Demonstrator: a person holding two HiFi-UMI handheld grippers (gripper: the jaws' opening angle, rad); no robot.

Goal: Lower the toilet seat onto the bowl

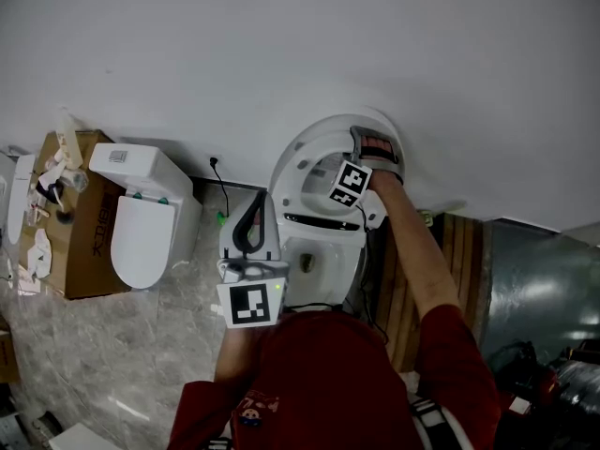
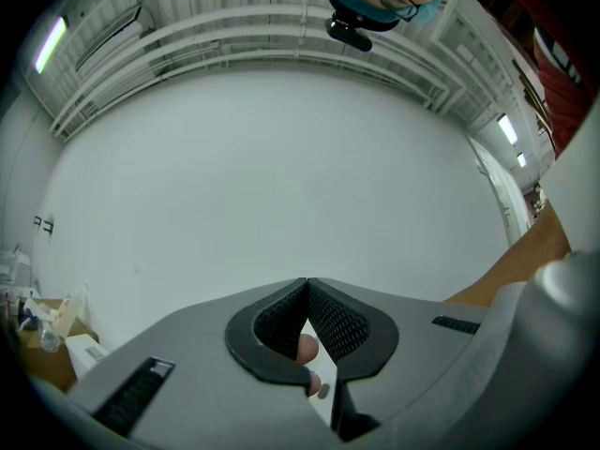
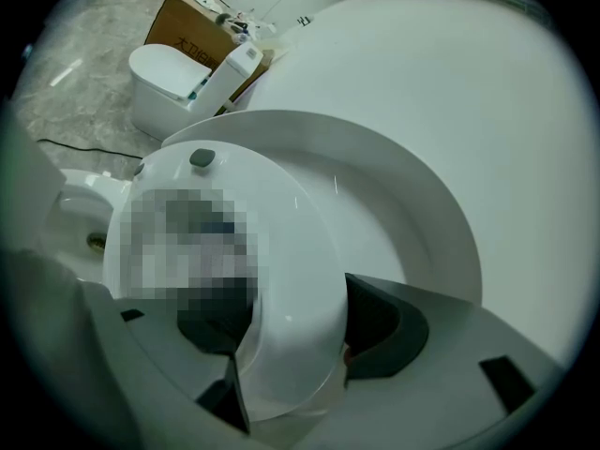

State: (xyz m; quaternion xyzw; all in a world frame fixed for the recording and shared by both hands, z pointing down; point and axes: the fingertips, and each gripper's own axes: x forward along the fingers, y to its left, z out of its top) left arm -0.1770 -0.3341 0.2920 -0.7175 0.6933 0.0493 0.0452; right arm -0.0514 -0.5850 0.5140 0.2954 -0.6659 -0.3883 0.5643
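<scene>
- Toilet seat point(image 3: 286, 261) stood raised, almost upright, in front of the big white wall point(image 1: 281, 45); it was not yet on the bowl.
- Under it the bowl point(image 1: 323, 247) was open, with nothing in the way as far as I could see.
- Just behind the seat the lid point(image 3: 422, 204) leaned on the wall, very near to the seat.
- At the top edge, the right gripper point(image 3: 291, 331) was clenched on the seat's rim, one jaw on each face.
- Held low near the person's body, the left gripper point(image 2: 307, 289) was pressed together with nothing in it and pointed at the wall.
- I judged two risks. The rim looked glossy, so the seat could slip from the jaws and slam on the bowl. Also the lid could come forward with the seat if the jaw behind caught it.
</scene>
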